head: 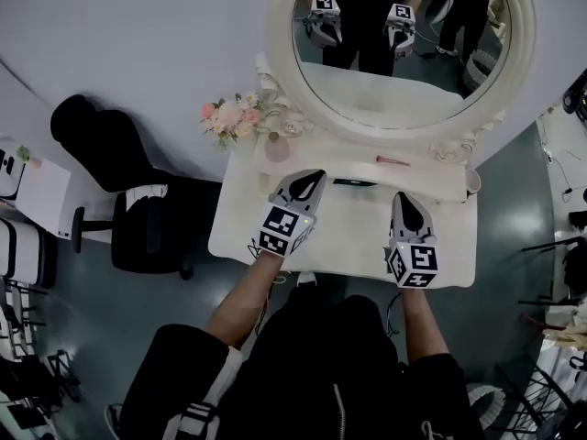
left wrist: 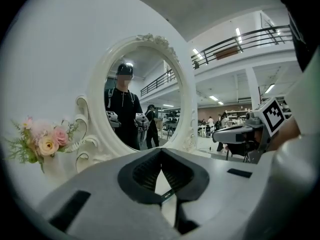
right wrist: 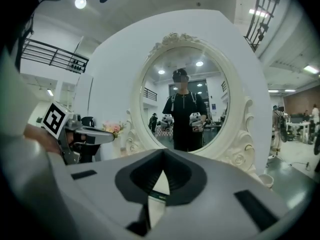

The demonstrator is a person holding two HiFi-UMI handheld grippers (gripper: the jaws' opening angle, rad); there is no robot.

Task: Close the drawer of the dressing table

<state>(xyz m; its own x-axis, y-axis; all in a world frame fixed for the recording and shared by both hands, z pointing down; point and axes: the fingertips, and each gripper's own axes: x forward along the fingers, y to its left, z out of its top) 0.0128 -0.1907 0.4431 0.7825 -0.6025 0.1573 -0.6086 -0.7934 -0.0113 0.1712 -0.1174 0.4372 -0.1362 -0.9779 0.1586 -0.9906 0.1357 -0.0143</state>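
Drawer (head: 354,182): apparently the dark slot in the ledge (head: 431,183) under the mirror (head: 394,71). With left tongs (head: 316,176) and right tongs (head: 402,197) both closed on nothing just before it, press tips squarely on its front, pushing evenly toward the mirror.

The white dressing table (head: 348,236) stands below its oval mirror (head: 394,99), top facing up; its drawer cannot be made out from above.

we are pointing the left gripper (head: 315,176) and right gripper (head: 402,198) level toward the mirror (head: 401,71), both with jaws pressed together.
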